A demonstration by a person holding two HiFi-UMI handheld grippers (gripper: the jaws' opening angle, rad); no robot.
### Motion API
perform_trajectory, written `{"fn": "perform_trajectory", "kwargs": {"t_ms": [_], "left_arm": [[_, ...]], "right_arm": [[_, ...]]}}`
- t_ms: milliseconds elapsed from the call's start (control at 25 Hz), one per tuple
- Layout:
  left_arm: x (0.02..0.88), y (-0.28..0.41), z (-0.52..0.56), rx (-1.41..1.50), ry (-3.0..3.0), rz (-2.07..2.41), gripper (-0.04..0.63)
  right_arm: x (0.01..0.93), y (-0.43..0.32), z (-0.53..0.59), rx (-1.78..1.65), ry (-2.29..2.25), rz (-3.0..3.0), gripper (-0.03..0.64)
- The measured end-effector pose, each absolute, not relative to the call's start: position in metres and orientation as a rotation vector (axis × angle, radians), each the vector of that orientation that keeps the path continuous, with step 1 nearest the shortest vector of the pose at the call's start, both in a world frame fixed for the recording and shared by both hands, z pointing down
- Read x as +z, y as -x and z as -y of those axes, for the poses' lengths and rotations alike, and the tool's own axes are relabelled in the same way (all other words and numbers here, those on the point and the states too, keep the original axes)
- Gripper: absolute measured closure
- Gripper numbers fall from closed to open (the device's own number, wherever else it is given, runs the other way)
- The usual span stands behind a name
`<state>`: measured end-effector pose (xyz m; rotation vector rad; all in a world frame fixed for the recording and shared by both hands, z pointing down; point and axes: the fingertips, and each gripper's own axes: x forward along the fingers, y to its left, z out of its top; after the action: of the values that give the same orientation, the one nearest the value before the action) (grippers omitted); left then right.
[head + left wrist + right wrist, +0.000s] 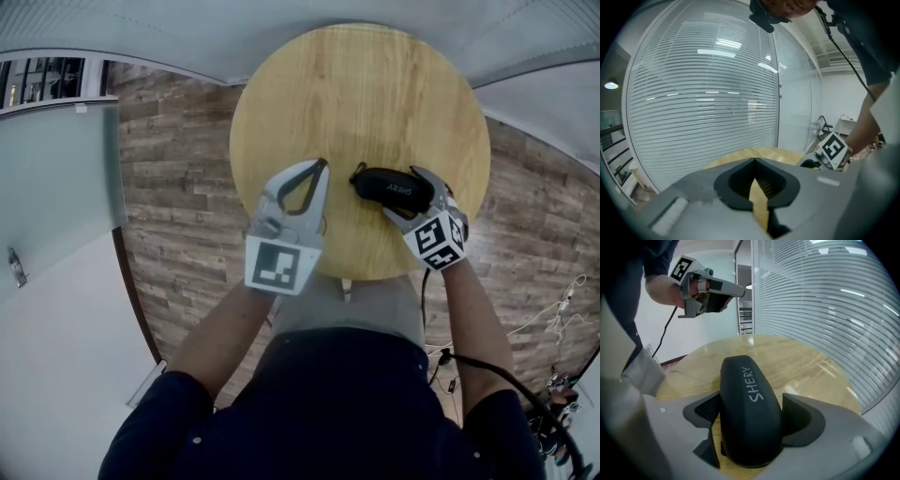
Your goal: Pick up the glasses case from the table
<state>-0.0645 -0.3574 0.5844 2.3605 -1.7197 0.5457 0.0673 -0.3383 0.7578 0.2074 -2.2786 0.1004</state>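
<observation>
Plank floor (178,169) meets a blind-covered glass wall (703,93)

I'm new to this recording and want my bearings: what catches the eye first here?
A black glasses case marked SHERY lies on the round wooden table, toward its near right side. The right gripper straddles it, jaws wide open, not gripping. The left gripper hovers beside it, shut and empty.

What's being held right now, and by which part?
Nothing yet: the right gripper straddles one end of the glasses case, fingers open; the left gripper is shut, empty.
</observation>
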Motion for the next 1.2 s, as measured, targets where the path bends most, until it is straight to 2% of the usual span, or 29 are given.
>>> {"fn": "perform_trajectory", "kwargs": {"t_ms": [320,720,1200], "left_arm": [[0.562,0.074,0.367,0.515,-2.338,1.780,0.589],[0.496,0.077,0.377,0.468,-2.379,1.827,0.589],[0.405,0.057,0.357,0.273,-2.464,1.807,0.589]], "right_arm": [[0.742,-0.074,0.339,0.252,-0.249,2.296,0.241],[0.615,-0.093,0.369,0.293,-0.484,2.480,0.242],[0.468,-0.095,0.364,0.370,-0.720,2.715,0.242]]}}
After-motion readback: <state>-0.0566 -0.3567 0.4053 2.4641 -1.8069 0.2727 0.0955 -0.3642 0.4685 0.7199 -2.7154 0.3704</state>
